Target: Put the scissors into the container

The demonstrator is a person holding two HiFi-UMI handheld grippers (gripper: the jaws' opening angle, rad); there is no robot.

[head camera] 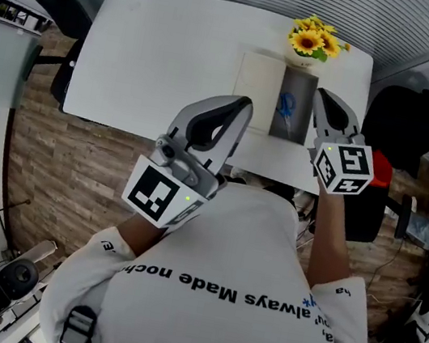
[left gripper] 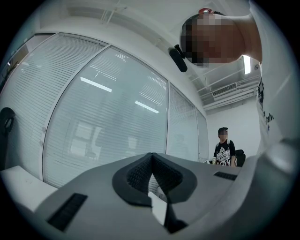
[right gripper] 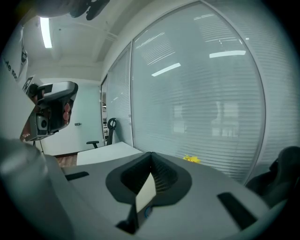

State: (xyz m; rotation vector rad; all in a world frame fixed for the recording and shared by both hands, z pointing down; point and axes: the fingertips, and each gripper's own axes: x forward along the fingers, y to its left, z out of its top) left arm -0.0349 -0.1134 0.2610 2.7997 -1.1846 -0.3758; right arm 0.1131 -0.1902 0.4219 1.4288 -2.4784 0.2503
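left tongs (head camera: 240, 107): closed, empty, over near edge of white counter (head camera: 162, 50) | right tongs (head camera: 321, 96): closed, empty, just right of grey container (head camera: 296, 130) | scissors (head camera: 286, 105): blue-handled, lying inside container | far: sunflowers (head camera: 311, 40) beyond container

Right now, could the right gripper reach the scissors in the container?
Probably yes: the right gripper hangs just beside the open container, nothing covers the scissors, though its jaws are shut.

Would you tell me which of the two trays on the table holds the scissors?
The grey container, right of the cream tray and nearest the sunflowers; blue scissors lie inside it.
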